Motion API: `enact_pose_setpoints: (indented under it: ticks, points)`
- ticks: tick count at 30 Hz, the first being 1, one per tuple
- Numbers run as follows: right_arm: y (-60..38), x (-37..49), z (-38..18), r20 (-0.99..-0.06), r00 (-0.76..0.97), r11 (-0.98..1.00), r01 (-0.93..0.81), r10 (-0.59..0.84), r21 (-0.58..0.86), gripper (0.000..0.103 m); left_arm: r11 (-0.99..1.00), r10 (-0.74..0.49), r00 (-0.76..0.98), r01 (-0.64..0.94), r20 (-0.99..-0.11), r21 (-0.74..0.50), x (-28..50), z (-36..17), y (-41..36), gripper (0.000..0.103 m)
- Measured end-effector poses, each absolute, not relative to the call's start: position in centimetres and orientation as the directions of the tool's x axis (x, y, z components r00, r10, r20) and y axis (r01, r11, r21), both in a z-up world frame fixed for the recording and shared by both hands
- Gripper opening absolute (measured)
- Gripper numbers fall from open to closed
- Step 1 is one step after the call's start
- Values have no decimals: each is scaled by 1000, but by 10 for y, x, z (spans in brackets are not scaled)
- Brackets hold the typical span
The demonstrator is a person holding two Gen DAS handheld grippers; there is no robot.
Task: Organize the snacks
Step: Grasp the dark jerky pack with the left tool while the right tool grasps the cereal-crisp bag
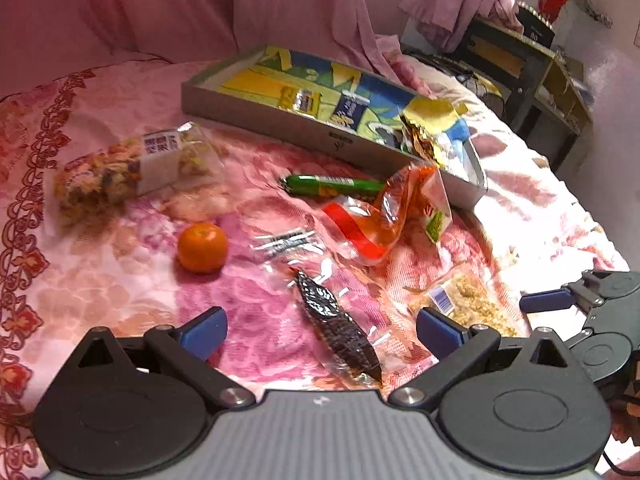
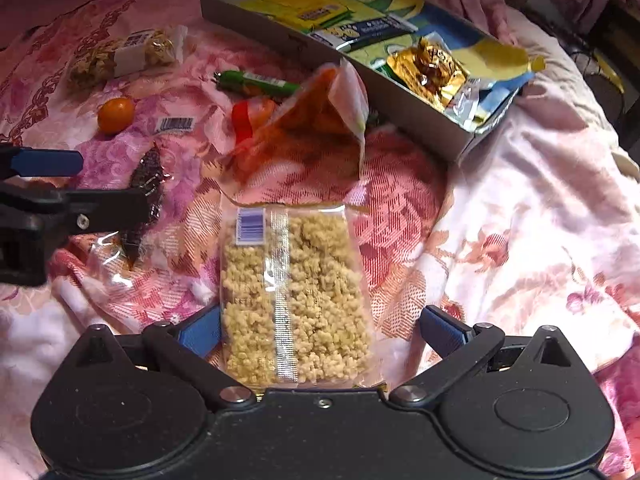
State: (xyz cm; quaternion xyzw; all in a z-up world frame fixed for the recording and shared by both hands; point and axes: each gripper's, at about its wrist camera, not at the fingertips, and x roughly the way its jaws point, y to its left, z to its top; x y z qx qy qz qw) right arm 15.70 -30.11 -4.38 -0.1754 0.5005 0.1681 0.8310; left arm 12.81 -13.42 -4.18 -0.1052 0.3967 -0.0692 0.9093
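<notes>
Snacks are seen scattered across a pink floral bedspread (image 1: 120, 280) in the left wrist view, with the sorting judged to be barely under way. A few wrapped items, among them a crumpled gold wrapper (image 1: 424, 136), have been placed in the shallow grey box (image 1: 256, 120) at the back. Outside it are left a clear bag of mixed nuts (image 1: 128, 168), a tangerine (image 1: 202, 247), a green stick snack (image 1: 332, 185), an orange-tinted cellophane bag (image 1: 384, 216), a dark strip in a clear sleeve (image 1: 336, 324) and a packet of pale crumbly cake (image 1: 468, 300). The left gripper (image 1: 320, 328) is held wide apart and empty, with the dark strip lying between its blue pads. The box's printed lining is hard to tell from the packets resting on it, so no count can be given.

In the right wrist view the pale crumbly cake (image 2: 296, 292) is framed by the right gripper (image 2: 320, 332), whose fingers are spread and closed on nothing; the left pad appears to be at the packet's edge, though contact cannot be confirmed. The near end of the packet is cut off by the gripper body. The left gripper (image 2: 44, 184) is shown at the frame's left edge, partly covering the dark strip (image 2: 146, 184). Whether the cellophane bag (image 2: 312, 120) is empty cannot be made out.
</notes>
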Motion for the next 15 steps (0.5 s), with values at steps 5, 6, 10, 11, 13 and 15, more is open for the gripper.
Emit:
enact_pose_setpoints:
  ticks: [5,6,10,11,13,15]
  points:
    - [-298,154,-44,-885,454,875,-465,101,-138,102,976,-180,667,29,-723,-217,131,-49,-147,103]
    - [-299,154,-44,-884,455,874,-465,102,-139,102,977,-176,669,28,-722,-213,131,-51,-149,102]
    - [-300,154,-45,-882,459,875,-465,109,-134,102,978,-178,698,50,-694,-200,124,-53,-157,102]
    - [-300,154,-45,-881,460,876,-465,111,-132,102,976,-190,704,61,-684,-208,123,-53,-158,102]
    - [-299,154,-46,-880,462,875,-466,113,-133,101,975,-189,716,58,-672,-212,123,-54,-159,98]
    - [-299,154,-46,-875,468,873,-469,121,-131,99,978,-170,716,39,-677,-204,125,-55,-159,89]
